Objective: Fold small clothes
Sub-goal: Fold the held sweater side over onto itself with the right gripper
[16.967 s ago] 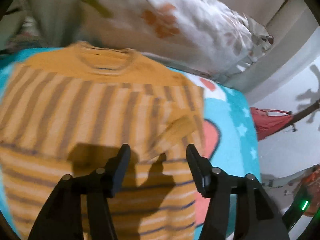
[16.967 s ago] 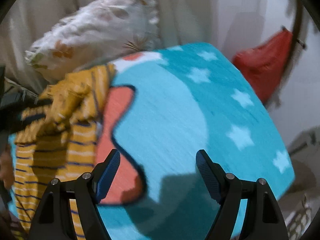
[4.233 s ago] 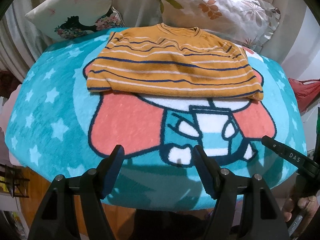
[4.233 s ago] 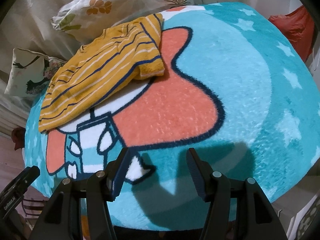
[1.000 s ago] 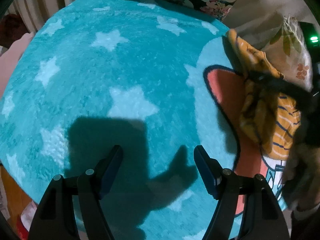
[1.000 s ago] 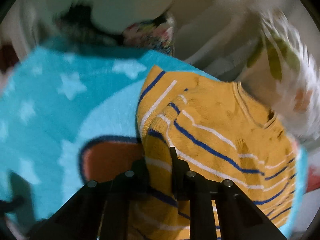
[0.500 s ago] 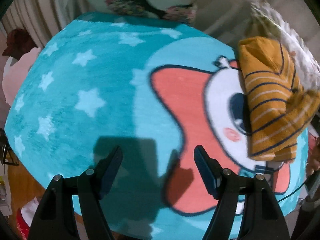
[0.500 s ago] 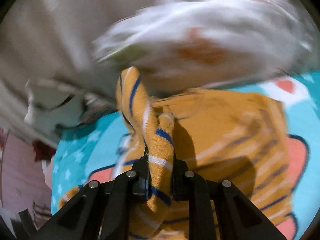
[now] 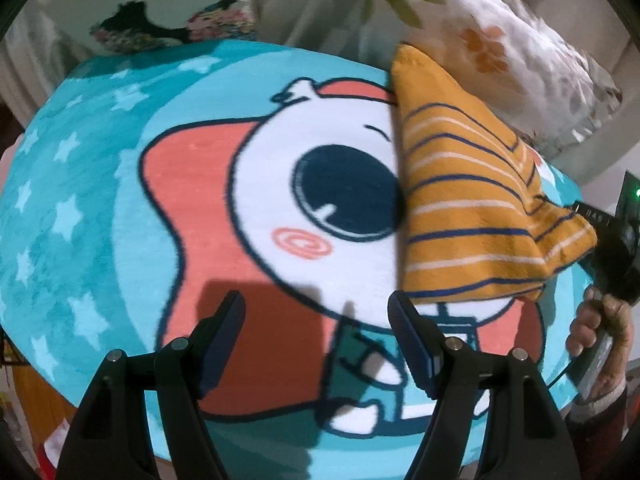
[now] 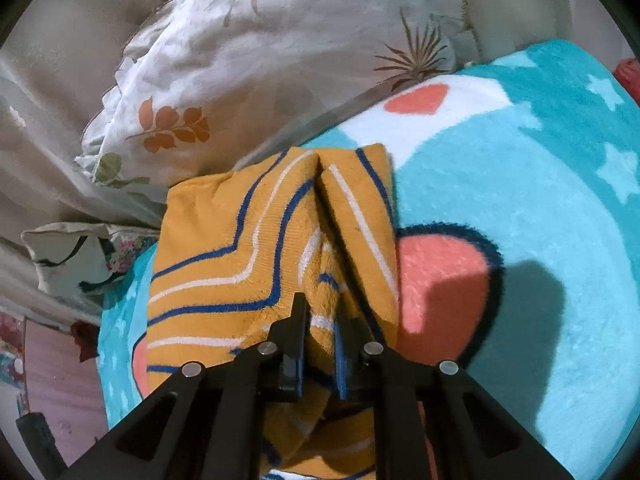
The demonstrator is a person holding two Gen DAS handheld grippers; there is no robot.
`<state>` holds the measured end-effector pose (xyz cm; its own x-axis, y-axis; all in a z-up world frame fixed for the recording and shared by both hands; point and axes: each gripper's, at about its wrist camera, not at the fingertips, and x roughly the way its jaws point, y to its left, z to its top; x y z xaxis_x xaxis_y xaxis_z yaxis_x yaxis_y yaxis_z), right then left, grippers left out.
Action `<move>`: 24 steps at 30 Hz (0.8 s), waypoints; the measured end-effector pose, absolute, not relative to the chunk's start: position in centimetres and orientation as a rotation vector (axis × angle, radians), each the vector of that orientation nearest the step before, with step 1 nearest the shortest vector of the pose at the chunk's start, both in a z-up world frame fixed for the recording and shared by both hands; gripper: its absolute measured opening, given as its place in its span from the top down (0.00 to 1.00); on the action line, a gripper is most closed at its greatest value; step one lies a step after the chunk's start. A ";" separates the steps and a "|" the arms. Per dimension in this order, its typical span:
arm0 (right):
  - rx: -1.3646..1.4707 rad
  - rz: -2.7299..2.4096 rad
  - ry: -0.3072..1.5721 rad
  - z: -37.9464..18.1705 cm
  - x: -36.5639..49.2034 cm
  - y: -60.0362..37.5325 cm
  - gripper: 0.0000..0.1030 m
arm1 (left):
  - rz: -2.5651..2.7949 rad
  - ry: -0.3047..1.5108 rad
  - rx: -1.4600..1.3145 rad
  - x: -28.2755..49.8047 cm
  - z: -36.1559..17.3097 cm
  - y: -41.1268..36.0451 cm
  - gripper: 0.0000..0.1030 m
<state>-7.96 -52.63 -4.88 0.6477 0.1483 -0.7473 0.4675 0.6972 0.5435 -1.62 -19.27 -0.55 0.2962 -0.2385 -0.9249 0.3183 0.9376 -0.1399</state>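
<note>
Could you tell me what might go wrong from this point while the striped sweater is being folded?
1. The right gripper, whose jaws have just been closing, pinches only a bunched ridge of the orange striped sweater; the layers could slip out or the fold come undone.
2. The left gripper hangs open over the cartoon blanket, holding nothing, so the sweater's far edge is unsupported and may land crooked.
3. The sweater lies close to the leaf-print pillow and could catch on it.

Striped shirt (image 10: 248, 264) lower end cut off; leaf-print pillow (image 9: 500, 40) blurred.
</note>
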 end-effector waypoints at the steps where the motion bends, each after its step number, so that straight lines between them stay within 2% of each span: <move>1: 0.800 -0.200 0.867 -4.5 -8.2 -53.0 0.87 | -0.375 1.212 0.080 -1.8 -0.5 -19.6 0.29; 4: 0.783 -0.203 0.835 -2.4 -9.2 -53.3 0.83 | -0.372 1.210 0.079 -2.1 -0.6 -20.1 0.29; 6: 0.808 -0.164 0.815 -1.2 -9.9 -53.5 0.61 | -0.363 1.214 0.071 -2.1 -0.7 -20.1 0.30; 7: 0.824 -0.145 0.805 -0.8 -10.3 -53.3 0.41 | -0.359 1.215 0.069 -2.1 -0.8 -20.2 0.30; 8: 0.831 -0.119 0.799 -0.5 -10.6 -52.9 0.32 | -0.355 1.214 0.065 -2.0 -0.8 -20.2 0.30; 12: 0.745 -0.088 0.905 -1.4 -9.5 -50.0 0.32 | -0.353 1.208 0.062 -1.9 -0.8 -20.8 0.30; 13: 0.704 -0.103 0.943 -2.1 -8.9 -49.1 0.33 | -0.357 1.207 0.063 -1.9 -0.8 -21.0 0.29; 14: 0.686 -0.092 0.966 -2.9 -8.5 -48.3 0.62 | -0.360 1.203 0.066 -1.8 -0.7 -21.3 0.30; 15: 0.698 -0.060 0.973 -3.5 -8.4 -47.8 0.82 | -0.361 1.197 0.073 -1.8 -0.6 -21.6 0.30; 16: 0.726 -0.030 0.973 -3.9 -8.4 -47.7 0.89 | -0.364 1.192 0.080 -1.8 -0.5 -21.9 0.29; 20: 0.758 -0.087 0.905 -2.9 -11.2 -50.0 0.92 | -0.394 1.175 0.097 -1.2 -0.3 -23.6 0.30; 24: 0.771 -0.190 0.942 -4.4 -13.8 -52.6 0.92 | -0.433 1.192 0.097 -0.6 -0.9 -25.5 0.29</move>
<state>-13.75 -52.63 -4.43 0.5936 0.1742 -0.7857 0.4646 0.7229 0.5114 -0.57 -25.50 -0.94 0.2984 -0.2746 -0.9141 0.3755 0.9143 -0.1521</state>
